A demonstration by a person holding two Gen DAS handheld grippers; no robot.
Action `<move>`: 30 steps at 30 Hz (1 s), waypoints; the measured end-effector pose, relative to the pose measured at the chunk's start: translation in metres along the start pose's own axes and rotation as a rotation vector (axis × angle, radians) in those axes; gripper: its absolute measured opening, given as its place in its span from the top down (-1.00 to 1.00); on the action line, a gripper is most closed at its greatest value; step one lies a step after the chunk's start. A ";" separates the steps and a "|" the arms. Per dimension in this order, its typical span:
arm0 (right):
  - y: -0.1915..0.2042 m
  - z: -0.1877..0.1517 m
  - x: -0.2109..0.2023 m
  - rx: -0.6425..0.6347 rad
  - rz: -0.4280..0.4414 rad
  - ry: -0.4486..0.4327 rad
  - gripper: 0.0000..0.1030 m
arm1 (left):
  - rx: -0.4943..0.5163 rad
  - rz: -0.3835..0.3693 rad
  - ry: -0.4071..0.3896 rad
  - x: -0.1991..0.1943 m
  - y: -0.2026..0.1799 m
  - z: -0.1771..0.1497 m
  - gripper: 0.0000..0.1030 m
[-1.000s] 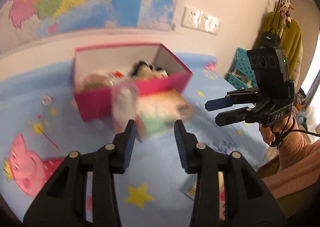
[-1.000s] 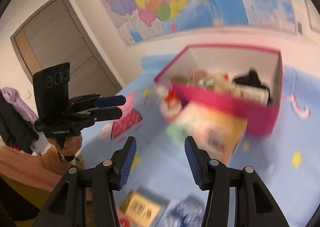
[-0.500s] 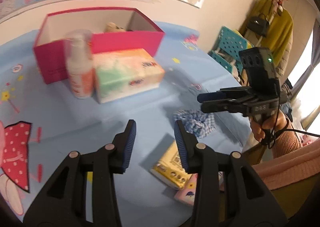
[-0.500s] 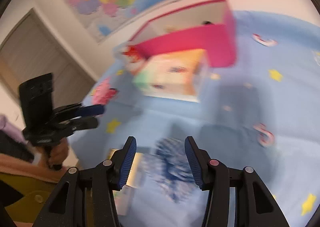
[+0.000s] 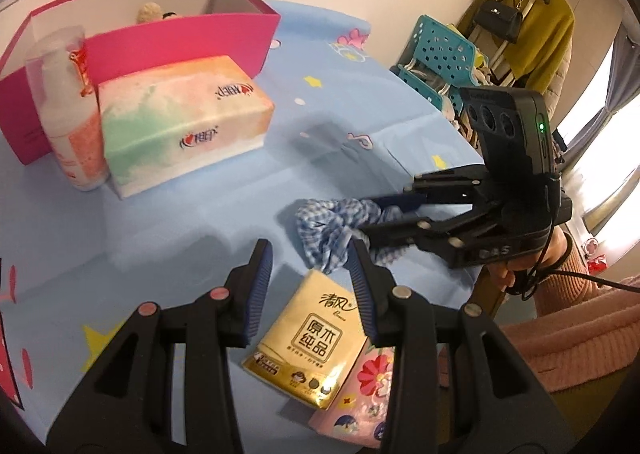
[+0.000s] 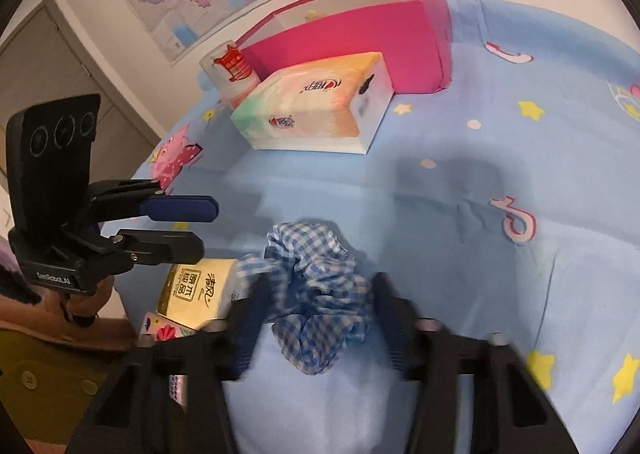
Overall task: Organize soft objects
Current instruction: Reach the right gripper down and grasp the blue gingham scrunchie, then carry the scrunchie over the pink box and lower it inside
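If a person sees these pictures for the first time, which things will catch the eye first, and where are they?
The blue checked scrunchie in the near middle of the blue sheet stands out first; the right gripper has just been closing around it. Behind it lies a pastel tissue box against a bright pink box. The left gripper hovers over a yellow tissue pack.

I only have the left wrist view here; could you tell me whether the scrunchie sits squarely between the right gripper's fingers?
Observer: Yes. In the right wrist view the checked scrunchie fills the gap of the right gripper, whose jaws have just been closing. Blur hides whether the pads press it yet.
Operator: Thank you. Is my left gripper touching the tissue pack?
Observer: It seems not. From that side the left gripper hangs open and empty just over the yellow tissue pack.
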State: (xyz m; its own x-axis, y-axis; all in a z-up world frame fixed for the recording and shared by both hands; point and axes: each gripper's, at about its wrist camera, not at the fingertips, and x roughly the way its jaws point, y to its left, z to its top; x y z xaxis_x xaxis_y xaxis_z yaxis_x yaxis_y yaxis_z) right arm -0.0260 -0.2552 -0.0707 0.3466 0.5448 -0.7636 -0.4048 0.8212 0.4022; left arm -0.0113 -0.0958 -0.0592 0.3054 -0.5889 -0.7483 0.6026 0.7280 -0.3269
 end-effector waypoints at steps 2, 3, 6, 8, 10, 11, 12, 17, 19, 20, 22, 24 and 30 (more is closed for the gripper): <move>-0.002 0.000 0.000 0.011 0.001 -0.010 0.66 | 0.000 -0.009 0.004 0.003 -0.001 0.001 0.20; -0.004 0.000 -0.002 0.018 0.003 -0.019 0.72 | 0.000 -0.015 0.007 0.004 -0.002 0.001 0.21; -0.004 0.003 -0.012 0.031 0.016 -0.064 0.76 | 0.001 -0.027 0.017 0.006 -0.001 0.001 0.20; -0.003 0.007 -0.017 0.030 0.026 -0.090 0.77 | 0.000 -0.036 0.024 0.010 -0.001 0.003 0.21; 0.001 0.012 -0.024 0.022 0.035 -0.117 0.78 | -0.006 -0.044 0.031 0.014 0.000 0.006 0.19; 0.002 0.014 -0.026 0.017 0.038 -0.124 0.78 | -0.006 -0.041 0.032 0.016 0.001 0.007 0.19; 0.004 0.016 -0.028 0.009 0.038 -0.133 0.78 | -0.009 -0.036 0.031 0.017 0.002 0.008 0.19; 0.010 0.028 -0.037 -0.016 0.050 -0.169 0.78 | -0.035 -0.068 0.003 0.014 0.005 0.014 0.19; 0.015 0.033 -0.039 -0.026 0.055 -0.184 0.78 | -0.009 -0.053 -0.024 0.009 0.001 0.018 0.19; 0.016 0.036 -0.040 -0.030 0.059 -0.190 0.78 | -0.001 -0.050 -0.035 0.007 -0.001 0.021 0.19; 0.018 0.043 -0.041 -0.038 0.066 -0.204 0.78 | 0.010 -0.031 -0.049 0.005 -0.004 0.027 0.19; 0.019 0.048 -0.042 -0.049 0.069 -0.215 0.78 | 0.012 0.001 -0.065 0.003 -0.006 0.035 0.21; 0.021 0.065 -0.050 -0.066 0.071 -0.254 0.78 | 0.017 0.031 -0.098 -0.003 -0.007 0.055 0.33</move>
State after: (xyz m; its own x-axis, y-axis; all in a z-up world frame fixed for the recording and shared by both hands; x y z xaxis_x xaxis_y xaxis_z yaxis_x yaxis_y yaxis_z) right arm 0.0029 -0.2543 0.0088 0.5131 0.6326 -0.5801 -0.4874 0.7710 0.4098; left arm 0.0238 -0.1185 -0.0231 0.3940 -0.5982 -0.6978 0.6040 0.7408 -0.2940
